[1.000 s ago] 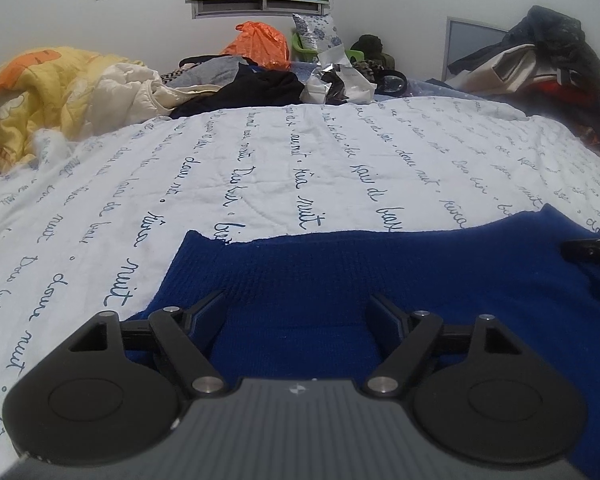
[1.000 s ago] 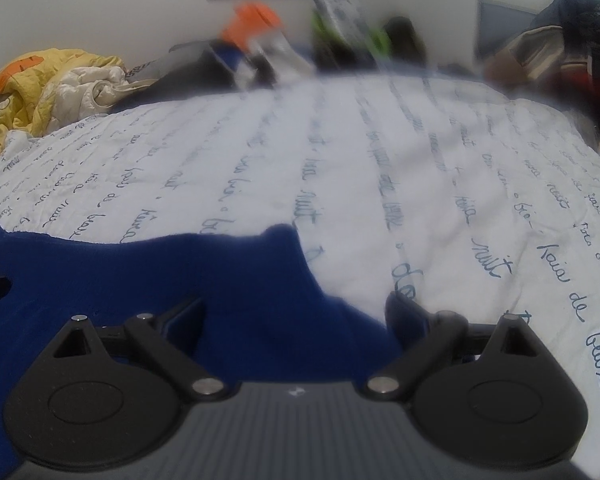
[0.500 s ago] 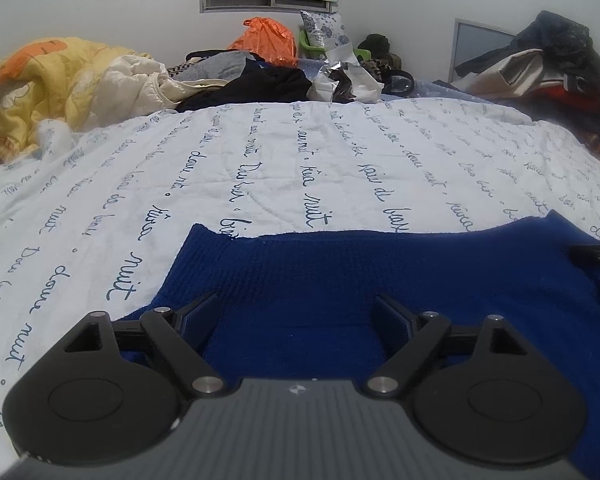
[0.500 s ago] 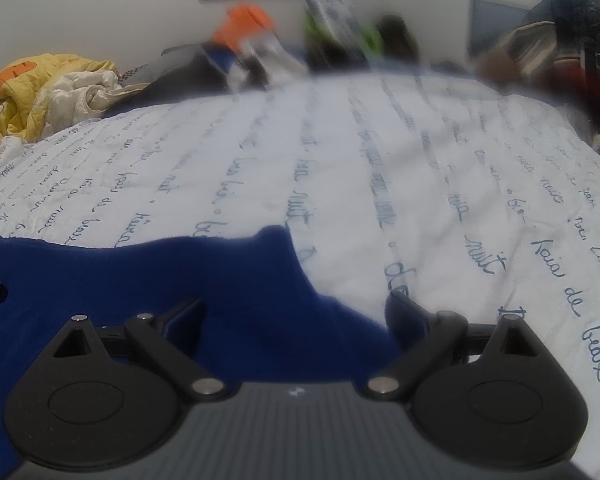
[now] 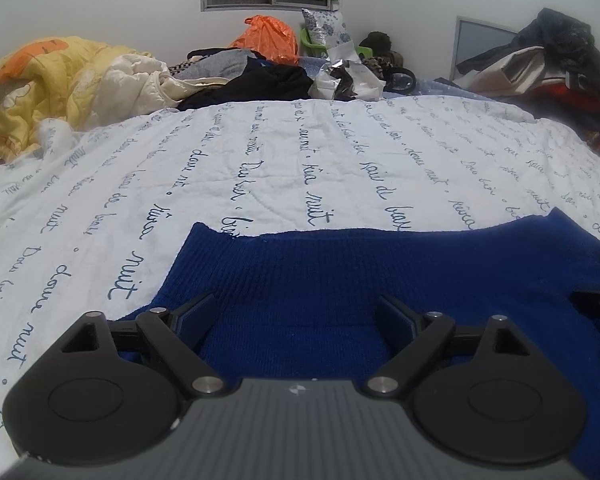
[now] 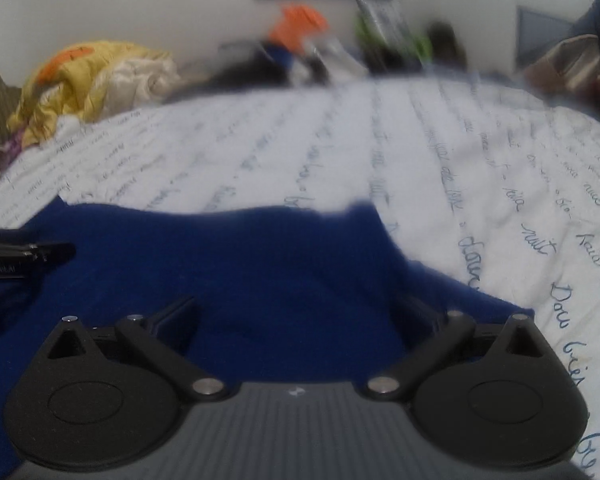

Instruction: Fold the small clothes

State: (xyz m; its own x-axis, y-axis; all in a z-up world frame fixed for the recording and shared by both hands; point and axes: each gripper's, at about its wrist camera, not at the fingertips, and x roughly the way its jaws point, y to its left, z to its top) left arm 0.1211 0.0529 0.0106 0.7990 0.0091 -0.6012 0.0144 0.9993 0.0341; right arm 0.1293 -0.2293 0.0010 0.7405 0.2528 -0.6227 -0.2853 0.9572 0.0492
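**Both grippers let go of the blue knit**

The left gripper (image 5: 296, 316) has just been opening its jaws, and now they stand wide over the blue knitted garment (image 5: 340, 280). The knit lies between the fingers, but the pads do not press on it. Compared with a second ago the garment's far edge sits a little flatter and its left corner (image 5: 198, 232) rests quietly on the bedspread (image 5: 260, 160). In my judgement a fold was just laid down and released, so the next step probably needs a new grasp on another edge.

The right gripper (image 6: 296, 316) has also just been opening, and its jaws are at their widest, with only loose blue cloth under them. Its view is blurred now and shows more of the garment than half a second ago, so this hand is shifting. The tip of the other gripper shows at its left border.

For room: the garment lies on the near part of the bed. Beyond its far edge the lettered bedspread is free far back. The yellow quilt (image 5: 40, 80) at the left and the clothes pile (image 5: 540, 68) at the right are well apart from the work.
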